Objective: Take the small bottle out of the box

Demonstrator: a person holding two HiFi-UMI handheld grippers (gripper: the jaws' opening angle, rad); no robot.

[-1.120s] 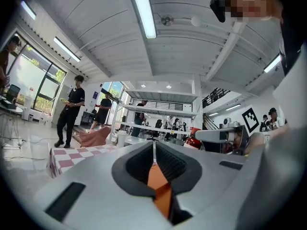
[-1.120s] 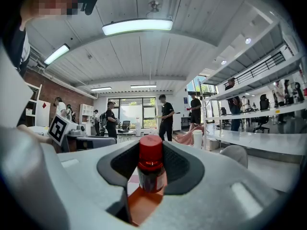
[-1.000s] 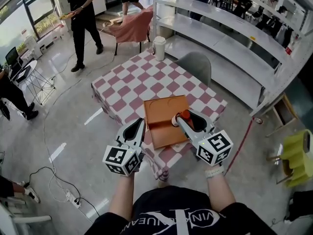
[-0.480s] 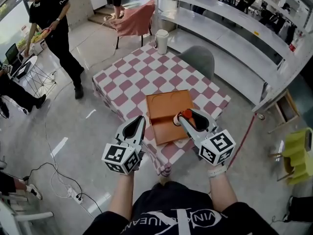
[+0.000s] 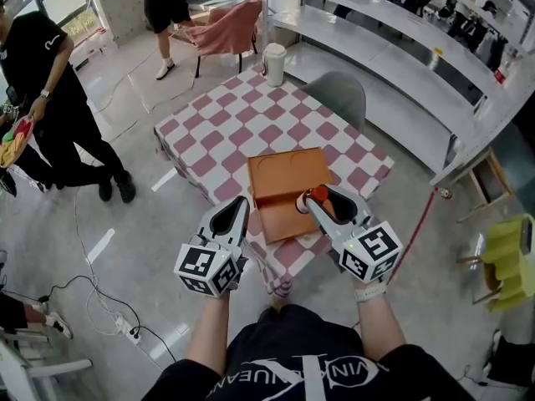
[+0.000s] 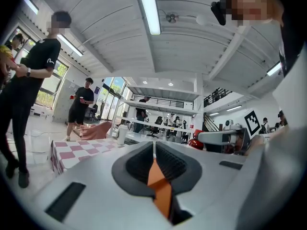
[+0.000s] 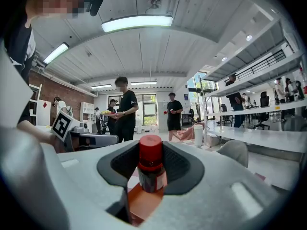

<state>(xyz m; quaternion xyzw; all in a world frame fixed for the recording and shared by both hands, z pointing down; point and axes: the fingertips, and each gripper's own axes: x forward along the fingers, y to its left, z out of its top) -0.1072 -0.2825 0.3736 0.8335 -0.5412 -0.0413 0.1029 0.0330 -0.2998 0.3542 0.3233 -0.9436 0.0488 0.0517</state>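
**Bottle gripped at the box's right edge, left gripper parked at its left**

The left gripper (image 5: 241,203) sits just beside the left wall of the orange box (image 5: 284,182). Its jaws are drawn together until the tips meet. Orange shows in the gap behind the tips, but I cannot tell whether they nip the box wall or only rest against it. Either way, the spot suits steadying the box while the other side lifts.

The box lies open on the near part of the table (image 5: 251,115), which has a pink-and-white checked cloth.

The small bottle (image 7: 151,176) stands upright over the right edge of the box, with orange visible beneath it. The right gripper (image 5: 318,200) is closed on it, with the pads pressing the dark body just under the red cap (image 7: 150,150). Gripping it below the cap likely stops it slipping down during the lift. Whether its base has cleared the box I cannot tell.

The pale label on the bottle is too small to read. Each marker cube (image 5: 370,253) carries only black-and-white square patterns, with no words.
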